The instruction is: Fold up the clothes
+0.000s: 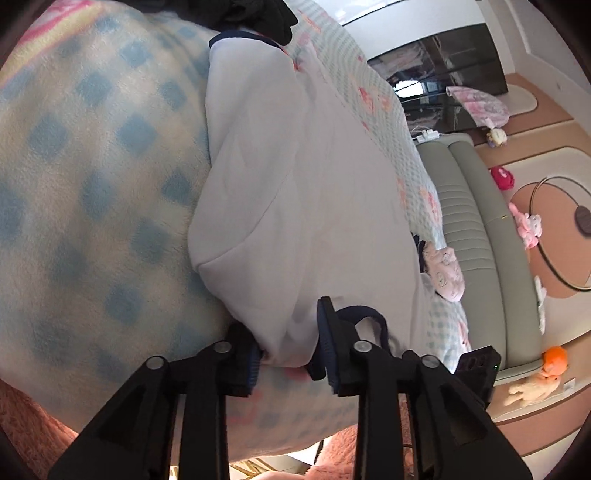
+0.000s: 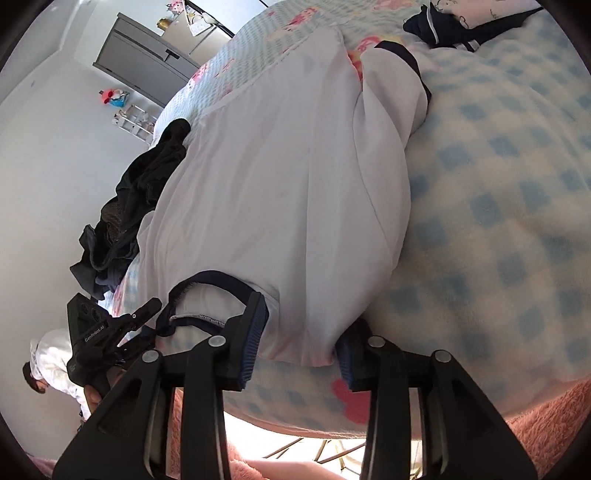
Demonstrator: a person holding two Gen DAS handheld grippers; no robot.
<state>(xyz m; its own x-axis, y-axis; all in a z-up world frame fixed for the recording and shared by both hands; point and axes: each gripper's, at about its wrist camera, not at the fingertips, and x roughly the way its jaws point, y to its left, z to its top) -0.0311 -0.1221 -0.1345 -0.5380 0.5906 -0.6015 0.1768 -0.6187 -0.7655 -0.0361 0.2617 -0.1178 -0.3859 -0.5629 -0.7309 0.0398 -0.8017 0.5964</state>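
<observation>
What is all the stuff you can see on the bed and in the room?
white shirt: one, white with navy trim, spread on the bed, near edge between both grippers' pads
checked blanket: one, blue and cream, under the shirt
bed sheet: one, pale with pink cartoon prints, further along the bed
dark clothes pile: one, black and navy, beside the shirt at the bed edge
navy garment: one, navy with white trim, at the far end
orange toy: one, orange, on the floor
cabinet: one, grey, by the wall
left gripper: one, black with blue pads, at the shirt's near edge
right gripper: one, black with blue pads, at the shirt's near edge
</observation>
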